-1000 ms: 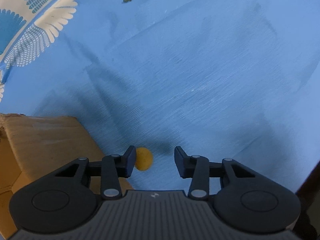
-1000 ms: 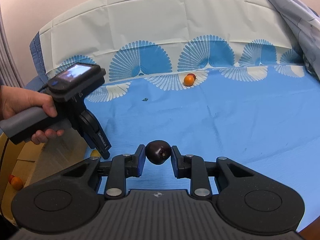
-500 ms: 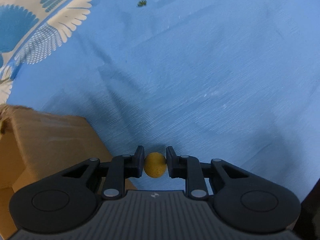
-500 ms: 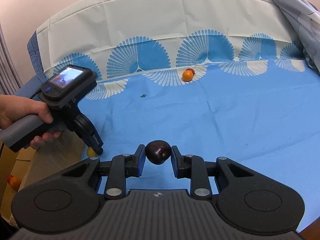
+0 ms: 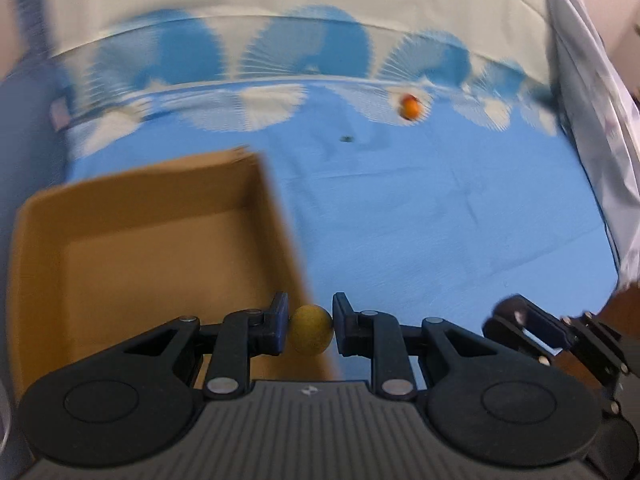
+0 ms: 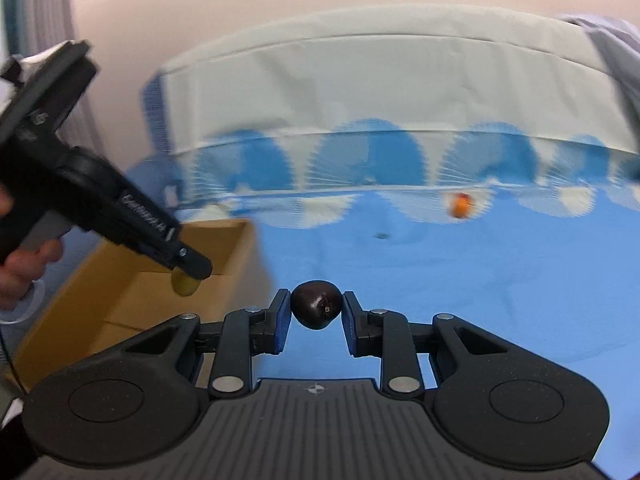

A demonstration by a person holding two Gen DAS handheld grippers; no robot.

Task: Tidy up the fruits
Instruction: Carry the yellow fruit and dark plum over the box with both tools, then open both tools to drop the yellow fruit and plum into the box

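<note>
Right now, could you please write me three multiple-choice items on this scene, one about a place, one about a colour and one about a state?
1. Where does the orange fruit lie?
A. In the cardboard box
B. Far back on the blue cloth, by the fan pattern
C. Between the right gripper's fingers

2. What colour is the fruit in the left gripper?
A. Yellow
B. Dark purple
C. Green

3. What is the right gripper doing?
A. Standing open and empty
B. Shut on a dark fruit
C. Shut on the box's wall

Answers:
1 B: it sits on the cloth, far from the cardboard box.
2 A: the yellow fruit shows between its fingers.
3 B: both pads press the dark fruit.
</note>
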